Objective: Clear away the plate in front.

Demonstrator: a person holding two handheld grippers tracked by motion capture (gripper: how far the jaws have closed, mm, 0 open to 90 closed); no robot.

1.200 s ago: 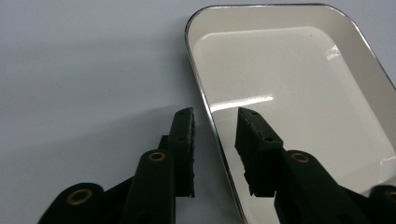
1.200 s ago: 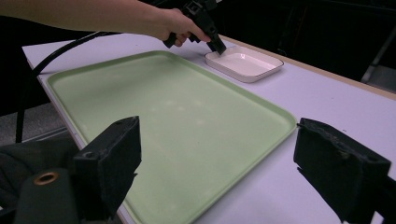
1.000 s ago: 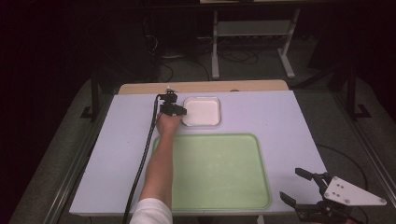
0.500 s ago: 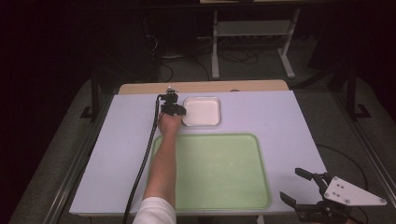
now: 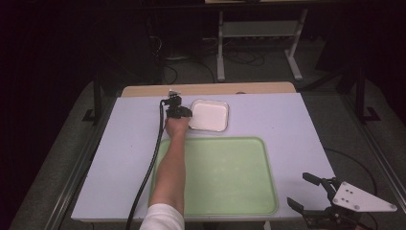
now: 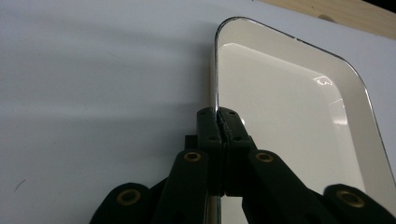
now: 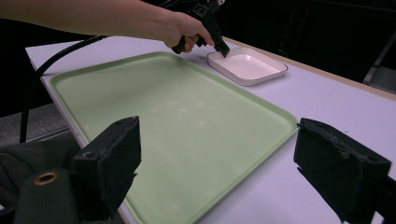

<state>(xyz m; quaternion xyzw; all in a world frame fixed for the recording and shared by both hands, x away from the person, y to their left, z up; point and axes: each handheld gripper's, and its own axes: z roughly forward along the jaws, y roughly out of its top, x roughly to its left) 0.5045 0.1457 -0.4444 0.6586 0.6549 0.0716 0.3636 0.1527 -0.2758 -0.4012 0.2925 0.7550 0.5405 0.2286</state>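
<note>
Left gripper view shows the left gripper (image 6: 219,122) with its two black jaws pressed together on the thin dark-edged rim of a white rectangular dish (image 6: 289,116), one jaw inside the rim and one outside. From the high view, that gripper (image 5: 184,114) sits at the dish's left edge, with the person's hand (image 5: 176,125) and bare forearm reaching up from the bottom of the frame and a black cable trailing back along the table. The dish (image 5: 210,115) rests on the pale lilac tabletop (image 5: 119,143) near its far side, just beyond the far left corner of a large light-green tray (image 5: 220,177), the two close but apart. The right gripper (image 5: 311,191) hangs off the near right corner of the table, its jaws spread wide and holding nothing; in the right gripper view, the gripper (image 7: 215,177) frames the green tray (image 7: 177,121) between its parted pads.
</note>
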